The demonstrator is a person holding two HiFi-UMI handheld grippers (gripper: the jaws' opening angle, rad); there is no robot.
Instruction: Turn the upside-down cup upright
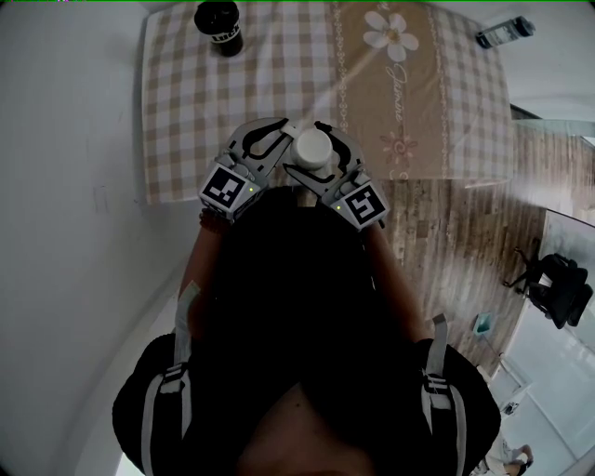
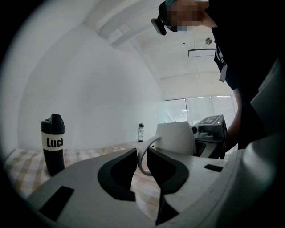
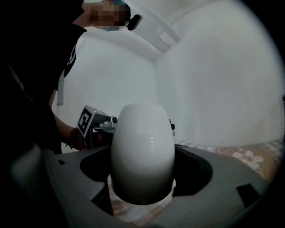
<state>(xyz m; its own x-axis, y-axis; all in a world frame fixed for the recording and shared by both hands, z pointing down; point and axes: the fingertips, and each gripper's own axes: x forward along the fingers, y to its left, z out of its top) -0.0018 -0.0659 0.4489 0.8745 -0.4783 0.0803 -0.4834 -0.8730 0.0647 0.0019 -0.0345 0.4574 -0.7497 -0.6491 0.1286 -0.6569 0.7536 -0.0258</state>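
Note:
A white cup (image 1: 312, 147) stands upside-down, base up, at the near edge of the checked table. My right gripper (image 1: 323, 160) is shut on its body: in the right gripper view the cup (image 3: 142, 156) fills the gap between the wide-spread jaws of my right gripper (image 3: 142, 178). From the left, my left gripper (image 1: 276, 141) is shut on the cup's handle (image 2: 143, 156), a thin white loop pinched between the nearly closed jaws of my left gripper (image 2: 141, 162). The cup's body (image 2: 176, 138) shows just beyond them. I cannot tell whether the rim rests on the cloth.
A black bottle (image 1: 219, 28) with a white label stands at the table's far left, also seen as the bottle (image 2: 52, 143). A small dark bottle (image 1: 505, 33) lies at the far right corner. A white wall runs along the left; wood floor and a black chair (image 1: 558, 284) are to the right.

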